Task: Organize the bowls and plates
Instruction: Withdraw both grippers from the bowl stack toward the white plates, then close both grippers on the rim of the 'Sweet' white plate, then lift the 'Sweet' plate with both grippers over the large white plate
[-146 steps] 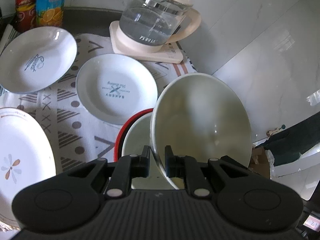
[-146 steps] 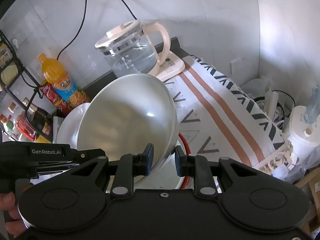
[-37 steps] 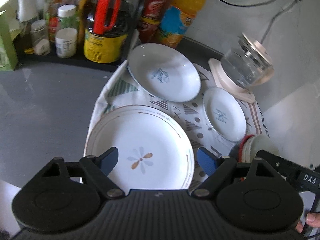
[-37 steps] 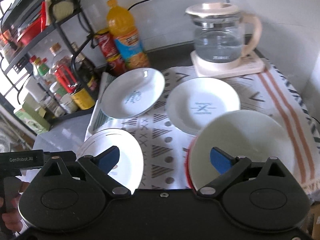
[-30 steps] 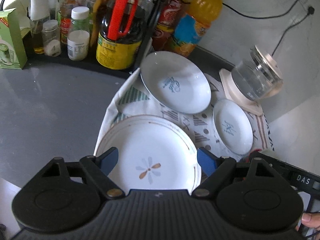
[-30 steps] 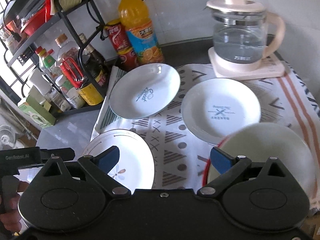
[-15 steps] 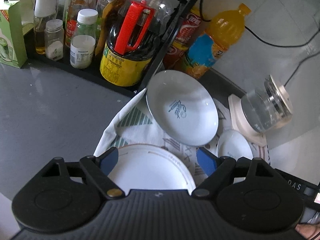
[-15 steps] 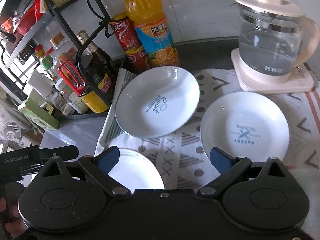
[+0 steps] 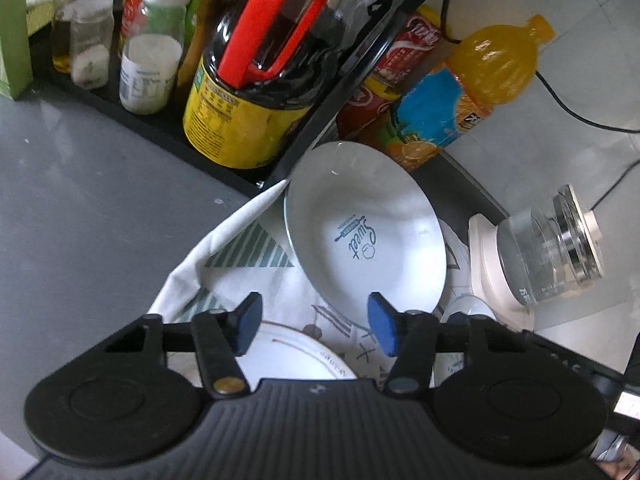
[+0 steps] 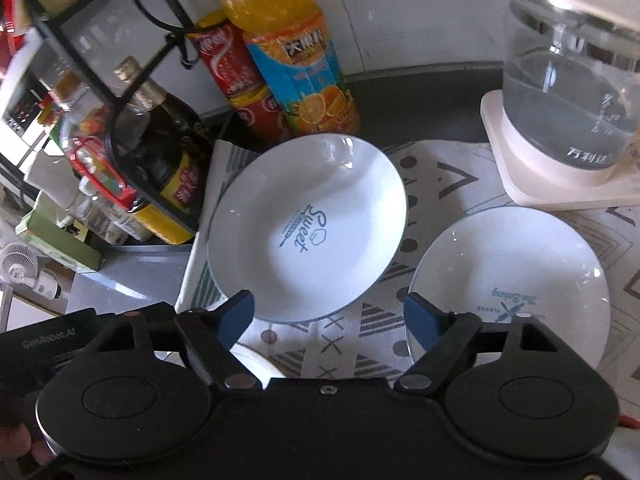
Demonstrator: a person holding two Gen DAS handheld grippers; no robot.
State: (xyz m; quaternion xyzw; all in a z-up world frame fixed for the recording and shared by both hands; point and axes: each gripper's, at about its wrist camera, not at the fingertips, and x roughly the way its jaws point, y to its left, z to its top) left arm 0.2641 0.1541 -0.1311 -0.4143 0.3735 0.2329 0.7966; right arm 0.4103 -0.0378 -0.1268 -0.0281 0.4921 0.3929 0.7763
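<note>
Claws (image 9: 316, 328) (image 10: 330, 316) closing, both empty

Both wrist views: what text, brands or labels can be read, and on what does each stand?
"So Sweet": inside the deep white plate.
"The Baking" and "FLAVOR", seen upside down: inside the second white plate.
"GenRobot.AI": on the left claw's housing, seen from the right wrist view.
Chinese characters on the kettle, the orange juice bottle and the red bottle: too blurred to read.
Jar labels on the rack: too small.
</note>
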